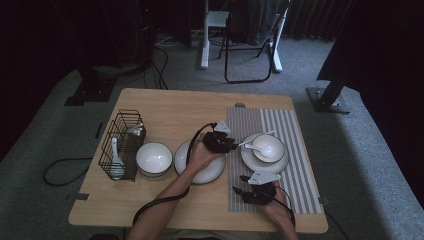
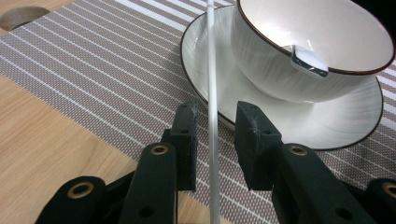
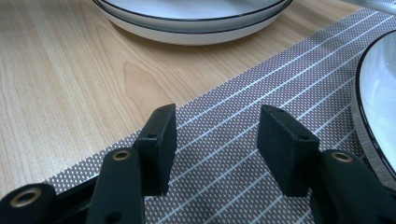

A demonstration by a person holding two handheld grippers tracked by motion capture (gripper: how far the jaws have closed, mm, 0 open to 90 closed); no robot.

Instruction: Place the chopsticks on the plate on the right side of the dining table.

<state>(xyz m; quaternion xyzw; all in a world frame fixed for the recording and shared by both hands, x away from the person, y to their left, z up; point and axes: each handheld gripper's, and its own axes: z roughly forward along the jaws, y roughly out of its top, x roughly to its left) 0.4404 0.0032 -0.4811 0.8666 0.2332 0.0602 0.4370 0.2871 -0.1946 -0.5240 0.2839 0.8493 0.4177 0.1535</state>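
Left hand-held gripper (image 2: 213, 140): jaws parted, thin white rod (image 2: 212, 93) runs between the pads without touching, probably a chopstick, hard to tell. It leans on the plate (image 2: 205, 70) rim under the bowl (image 2: 280, 74) on the striped mat (image 2: 93, 70). Right hand-held gripper (image 3: 217, 149): jaws apart, nothing between them, low over the mat near the worktop (image 3: 56, 70) edge.
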